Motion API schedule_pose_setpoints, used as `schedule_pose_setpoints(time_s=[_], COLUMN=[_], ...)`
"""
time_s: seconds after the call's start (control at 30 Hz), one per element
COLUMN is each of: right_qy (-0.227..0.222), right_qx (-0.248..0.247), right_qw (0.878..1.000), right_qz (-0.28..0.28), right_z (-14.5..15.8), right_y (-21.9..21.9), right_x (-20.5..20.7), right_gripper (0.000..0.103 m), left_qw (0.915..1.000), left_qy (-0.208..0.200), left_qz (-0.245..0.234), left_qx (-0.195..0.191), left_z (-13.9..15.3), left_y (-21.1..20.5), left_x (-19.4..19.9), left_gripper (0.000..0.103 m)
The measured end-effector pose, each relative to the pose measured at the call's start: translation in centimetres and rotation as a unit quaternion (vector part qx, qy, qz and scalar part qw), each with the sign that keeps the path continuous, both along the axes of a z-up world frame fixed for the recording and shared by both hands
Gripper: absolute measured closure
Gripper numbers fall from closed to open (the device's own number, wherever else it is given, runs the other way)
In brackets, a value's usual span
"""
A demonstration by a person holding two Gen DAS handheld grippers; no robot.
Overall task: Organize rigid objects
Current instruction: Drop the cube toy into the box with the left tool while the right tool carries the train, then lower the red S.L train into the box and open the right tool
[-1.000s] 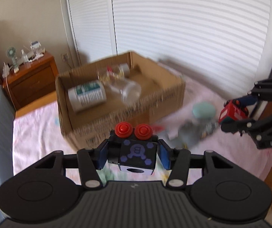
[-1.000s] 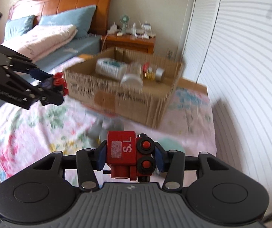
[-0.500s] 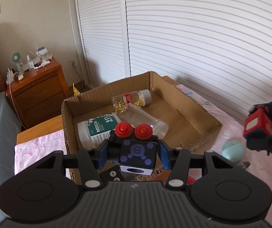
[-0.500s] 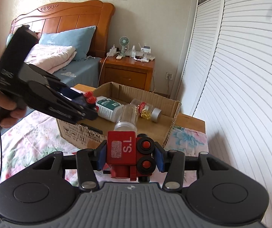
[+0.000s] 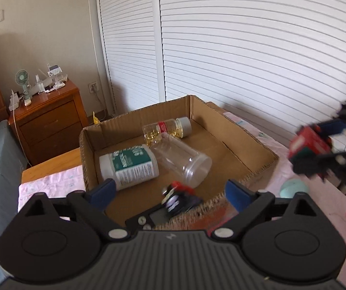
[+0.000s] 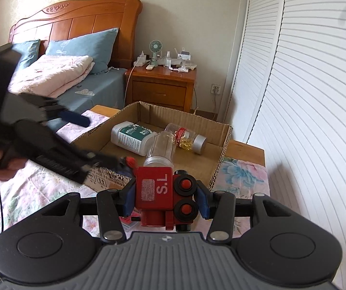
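Observation:
My left gripper (image 5: 169, 193) is open above the near edge of the cardboard box (image 5: 257, 147). The black toy train car with red wheels (image 5: 180, 197) is blurred between the jaws, dropping into the box. My right gripper (image 6: 164, 197) is shut on a red toy train car marked "S.L" (image 6: 158, 191), held to the right of the box; it also shows in the left wrist view (image 5: 310, 145). In the box lie a white bottle with a green label (image 5: 129, 164), a clear empty jar (image 5: 182, 162) and a bottle of yellow capsules (image 5: 168, 130).
The box sits on a floral sheet (image 5: 318, 207) on the bed. A teal round object (image 5: 293, 188) lies right of the box. A wooden nightstand (image 5: 44, 120) with a small fan stands behind, beside white louvred doors (image 5: 245, 48).
My left gripper moved over the box and opened, letting go of the black toy train car, which is falling into the box. My right gripper still holds the red train car, now nearer the box.

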State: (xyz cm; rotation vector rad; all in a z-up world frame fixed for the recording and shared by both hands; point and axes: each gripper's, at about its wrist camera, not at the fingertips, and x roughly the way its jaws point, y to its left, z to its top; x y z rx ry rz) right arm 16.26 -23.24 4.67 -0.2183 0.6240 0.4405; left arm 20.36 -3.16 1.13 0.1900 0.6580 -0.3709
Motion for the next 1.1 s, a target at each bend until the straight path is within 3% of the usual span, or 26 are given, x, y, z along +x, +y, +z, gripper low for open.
schedule_pose_setpoints(time_s=[0.2, 0.33, 0.47, 0.8, 0.87, 0.93, 1.1], right_qy=[0.012, 0.022, 0.040, 0.069, 0.067, 0.057, 0.038], right_qx=[0.016, 0.022, 0.020, 0.006, 0.005, 0.007, 0.011], right_qw=[1.000, 0.999, 0.998, 0.994, 0.994, 0.994, 0.995], right_qz=[-0.014, -0.026, -0.043, -0.080, -0.084, -0.091, -0.095], right_z=[0.5, 0.8, 0.9, -0.3, -0.4, -0.3, 0.5], right_y=[0.1, 0.6, 1.6, 3.4, 3.4, 3.3, 3.1], right_x=[1.3, 2.8, 4.8, 8.6, 8.7, 8.6, 7.6], right_gripper=[0.049, 0.049, 0.049, 0.047, 0.031, 0.008, 0.000], left_qw=[0.9998, 0.9995, 0.9978, 0.9970, 0.9969, 0.9968, 0.9967], left_qy=[0.003, 0.006, 0.020, -0.007, -0.007, -0.006, -0.002], left_qz=[0.008, 0.030, 0.062, 0.077, 0.078, 0.080, 0.081], left_qx=[0.018, 0.007, -0.014, 0.001, -0.004, -0.008, -0.006], left_z=[-0.2, -0.6, -0.8, -0.2, -0.2, -0.3, -0.6], left_y=[0.4, 0.9, 1.6, 2.2, 2.4, 2.6, 2.7], left_x=[-4.3, -7.0, -8.3, -9.9, -9.9, -9.9, -9.7], left_gripper=[0.002, 0.002, 0.002, 0.002, 0.002, 0.001, 0.001])
